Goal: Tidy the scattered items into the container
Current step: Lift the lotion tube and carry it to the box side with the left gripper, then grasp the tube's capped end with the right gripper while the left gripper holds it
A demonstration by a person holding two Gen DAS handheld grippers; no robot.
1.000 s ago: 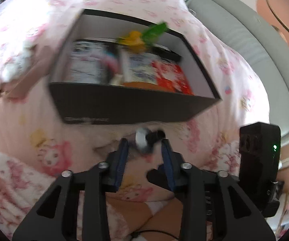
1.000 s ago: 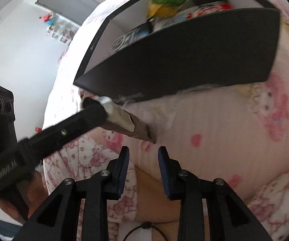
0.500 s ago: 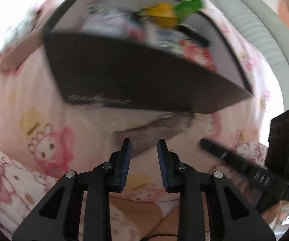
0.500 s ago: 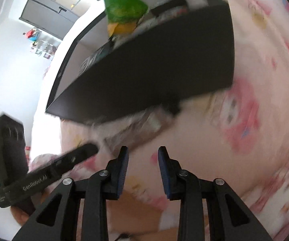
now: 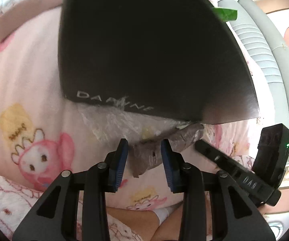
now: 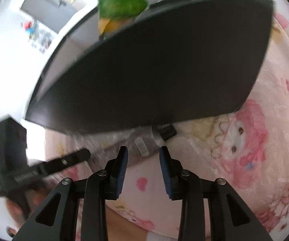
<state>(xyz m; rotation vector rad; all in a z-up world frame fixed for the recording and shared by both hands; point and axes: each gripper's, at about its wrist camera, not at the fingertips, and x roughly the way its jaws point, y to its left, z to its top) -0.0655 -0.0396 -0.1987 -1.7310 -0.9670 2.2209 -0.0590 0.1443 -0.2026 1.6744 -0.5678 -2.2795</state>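
A black box [image 5: 144,50] with white lettering stands on the pink blanket and fills the left wrist view. At its foot lies a brown packet [image 5: 144,156] in crinkled clear plastic. My left gripper [image 5: 143,148] straddles the packet's near end. Its jaws are opening and the pads do not press on it. In the right wrist view the same packet [image 6: 138,144] lies just beyond my right gripper [image 6: 143,152], which is open and holds nothing. A green and yellow packet [image 6: 120,6] sticks up out of the box [image 6: 154,70]. Each gripper shows in the other's view.
The cartoon-print blanket [image 5: 34,120] spreads around the box. A grey ridged cushion [image 5: 264,60] rises at the right. A small black tab [image 6: 166,131] pokes out under the box edge. A person's bare leg [image 5: 136,214] shows below the grippers.
The left gripper held the brown packet up by one end, then let it drop to the foot of the box. Both grippers have sunk closer, and the box wall now hides its contents.
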